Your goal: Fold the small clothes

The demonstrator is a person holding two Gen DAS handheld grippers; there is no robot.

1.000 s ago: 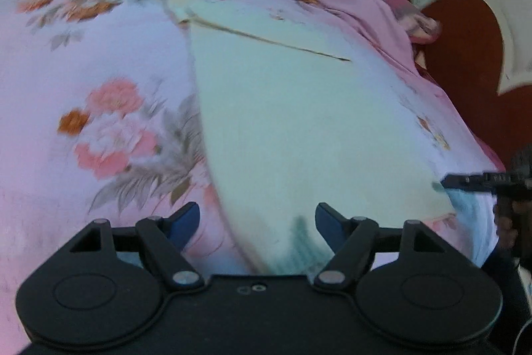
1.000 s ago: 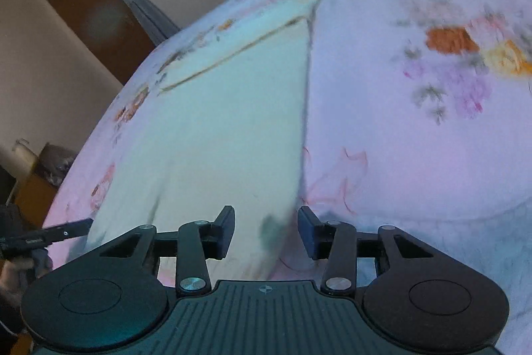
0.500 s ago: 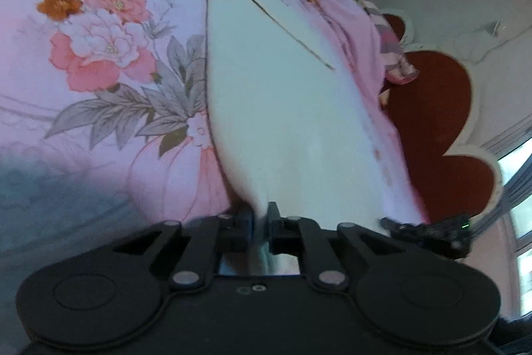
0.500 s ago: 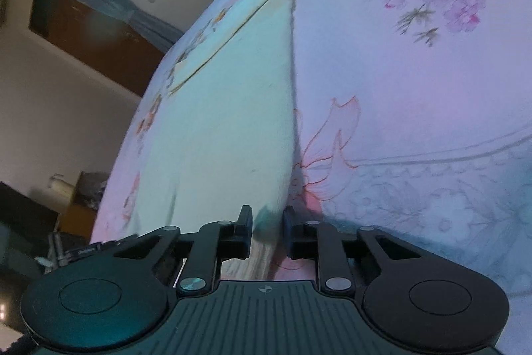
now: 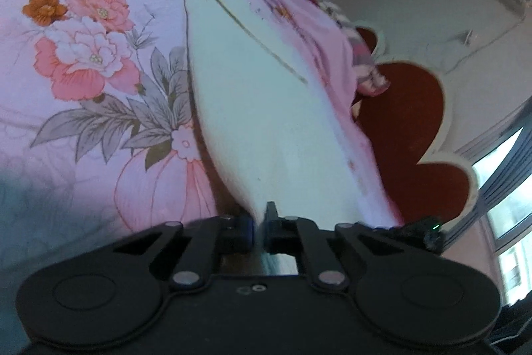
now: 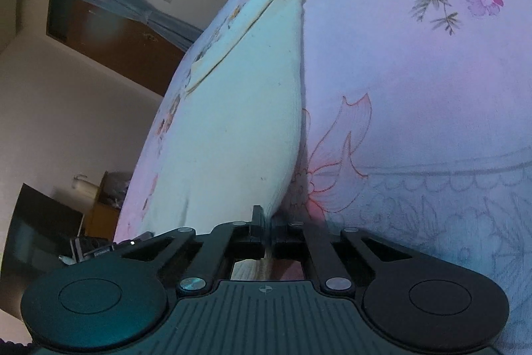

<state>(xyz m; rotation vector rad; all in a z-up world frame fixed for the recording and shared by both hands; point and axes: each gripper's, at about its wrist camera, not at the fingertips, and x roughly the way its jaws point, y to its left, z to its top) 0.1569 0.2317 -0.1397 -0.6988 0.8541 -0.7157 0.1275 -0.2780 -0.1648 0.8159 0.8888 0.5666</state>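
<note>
Now left claw (image 5: 258,230) closing on white garment (image 5: 266,108) near corner, right claw (image 6: 267,233) clenched on other corner, floral bedsheet (image 5: 83,62) beneath

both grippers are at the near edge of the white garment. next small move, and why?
Probably lift both near corners together, then carry them toward the far edge. The left gripper is closing, with the white garment pinched between its fingers; the right gripper is shut on the other near corner. The rest still lies flat on the floral sheet, so no fold has begun.

Matt white cloth garment (image 5: 266,122), printed bedsheet (image 5: 83,72)
</note>
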